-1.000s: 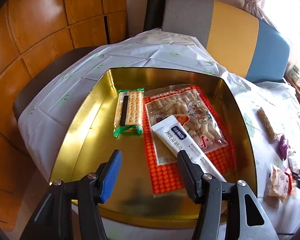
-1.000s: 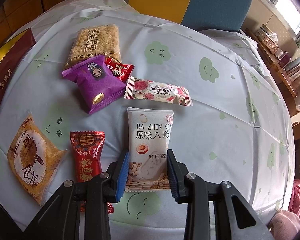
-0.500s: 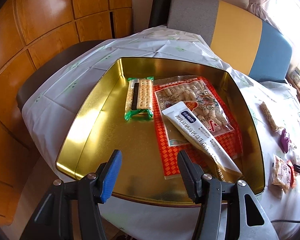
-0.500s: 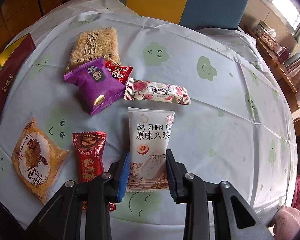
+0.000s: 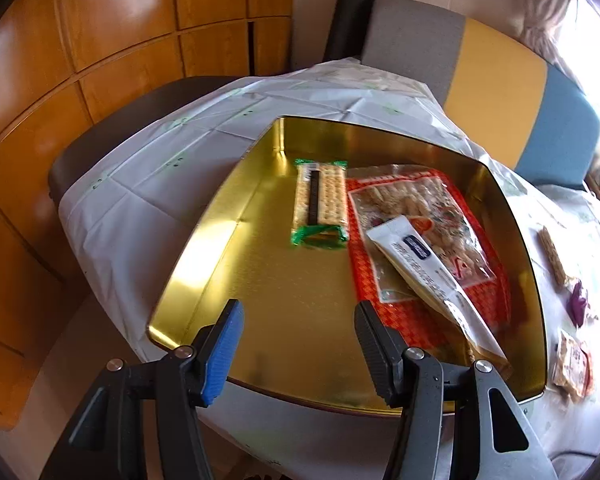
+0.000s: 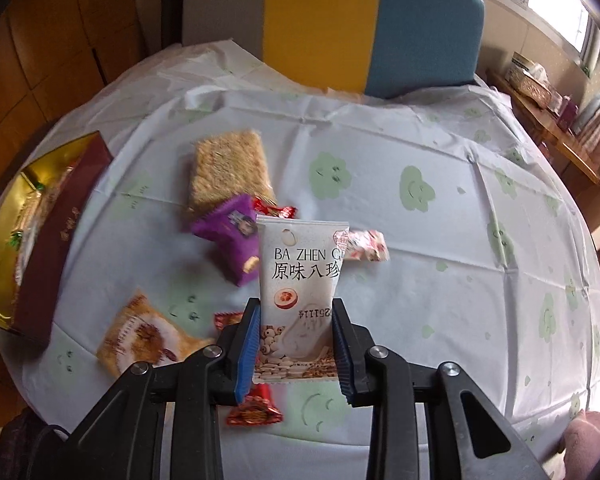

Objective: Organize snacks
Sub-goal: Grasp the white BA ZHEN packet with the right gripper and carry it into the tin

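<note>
Holding a white snack packet [image 6: 302, 280] by its lower part, the right gripper [image 6: 296, 354] has its two fingers pressed on the packet's two side edges, and the packet stands upright in the air above the tablecloth [image 6: 440, 240]. Under and behind it, several snacks lie on the cloth: a purple packet [image 6: 232, 240] just to the left, a pale rice bar [image 6: 230, 170] farther away, a small red candy [image 6: 274, 211] touching the purple packet, and a pink flowered candy [image 6: 366, 245] peeking out at the right edge of the white packet. Nearer, at the left, lies an orange packet [image 6: 144, 338], and a red candy [image 6: 254, 406] shows partly below the blue finger pad. At the far left of this view a dark red box wall [image 6: 60, 232] stands on the cloth. The left gripper [image 5: 296, 350] hangs with its fingers spread wide and nothing between them, over the near edge of a golden tin tray [image 5: 260, 280]. Inside the tray, a cracker pack with green ends [image 5: 320, 204] lies near the middle, and just to its right a big clear bag with a red pattern [image 5: 420, 216] lies flat. A long white packet [image 5: 432, 268] rests slanted on top of this bag. Behind the table stands a chair with grey, yellow and blue stripes [image 5: 496, 92].
</note>
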Tool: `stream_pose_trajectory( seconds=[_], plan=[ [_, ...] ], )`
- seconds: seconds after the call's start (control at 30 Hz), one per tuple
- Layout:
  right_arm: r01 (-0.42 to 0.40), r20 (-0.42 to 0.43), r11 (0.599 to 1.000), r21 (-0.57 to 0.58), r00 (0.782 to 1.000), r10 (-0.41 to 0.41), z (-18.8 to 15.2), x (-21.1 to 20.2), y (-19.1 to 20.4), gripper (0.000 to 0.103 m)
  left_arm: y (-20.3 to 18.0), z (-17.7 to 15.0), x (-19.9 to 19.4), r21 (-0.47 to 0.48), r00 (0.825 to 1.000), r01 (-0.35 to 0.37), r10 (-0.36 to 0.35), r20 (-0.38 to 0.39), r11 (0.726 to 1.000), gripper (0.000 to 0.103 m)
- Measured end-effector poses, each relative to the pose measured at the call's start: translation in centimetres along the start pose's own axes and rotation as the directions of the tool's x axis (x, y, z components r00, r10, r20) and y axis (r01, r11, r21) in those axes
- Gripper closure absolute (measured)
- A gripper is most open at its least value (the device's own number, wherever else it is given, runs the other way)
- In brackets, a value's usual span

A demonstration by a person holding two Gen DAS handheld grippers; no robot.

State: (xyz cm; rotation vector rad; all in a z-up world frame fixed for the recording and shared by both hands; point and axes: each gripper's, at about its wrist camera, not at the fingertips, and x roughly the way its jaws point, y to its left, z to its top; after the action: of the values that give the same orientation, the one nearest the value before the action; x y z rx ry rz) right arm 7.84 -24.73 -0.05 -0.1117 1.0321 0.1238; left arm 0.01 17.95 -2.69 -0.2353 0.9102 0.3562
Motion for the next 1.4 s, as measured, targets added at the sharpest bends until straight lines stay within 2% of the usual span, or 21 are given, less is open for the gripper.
stream_pose_trajectory(
  seconds=[0.17,0.37,0.6,0.7,0.8,0.9,1.03,1.2,1.4],
  plan=[
    [-0.129,0.07,0.982,-0.134,0.988,0.14,1.8,-1.6,5.9,0.07,1.0,0.2,0.0,-0.019,1.0,-0.016,0.016,0.005,1.0,0.045],
    [-0.282,0.082,0.912,-0.298,0.944,0.319,2.4,-2.9,14.4,0.07,1.6,0.2,-0.1,-0.026,1.0,-0.024,0.025,0.01,0.999,0.045],
    [-0.41,0.018,0.805,-0.428,0.887,0.461,2.4,-2.9,23.3,0.07,2.1,0.2,-0.1,-0.035,1.0,-0.025,0.025,0.01,0.999,0.045],
    [-0.451,-0.044,0.764,-0.461,0.872,0.488,2.1,-1.4,26.5,0.069,2.4,0.2,-0.1,-0.041,1.0,-0.027,0.028,0.009,0.999,0.045],
    [-0.46,-0.098,0.741,-0.489,0.873,0.477,1.6,0.5,29.2,0.068,2.7,0.0,0.0,-0.043,0.999,-0.033,0.033,0.003,0.999,0.045],
    [-0.466,-0.148,0.738,-0.488,0.878,0.455,0.8,2.4,30.4,0.067,2.9,-0.1,0.1,-0.046,0.999,-0.035,0.035,0.0,0.998,0.045],
    [-0.486,-0.177,0.752,-0.446,0.871,0.458,0.4,3.3,29.9,0.063,2.8,-0.2,0.2,-0.041,0.999,-0.034,0.034,0.0,0.999,0.045],
    [-0.474,-0.134,0.776,-0.415,0.876,0.464,0.2,2.4,28.1,0.063,1.9,-0.4,0.0,-0.014,1.0,-0.023,0.024,0.007,1.0,0.045],
    [-0.425,-0.064,0.818,-0.388,0.898,0.436,-0.2,0.7,25.5,0.064,0.5,-0.3,-0.9,0.034,0.999,-0.02,0.019,0.034,0.999,0.045]
  ],
)
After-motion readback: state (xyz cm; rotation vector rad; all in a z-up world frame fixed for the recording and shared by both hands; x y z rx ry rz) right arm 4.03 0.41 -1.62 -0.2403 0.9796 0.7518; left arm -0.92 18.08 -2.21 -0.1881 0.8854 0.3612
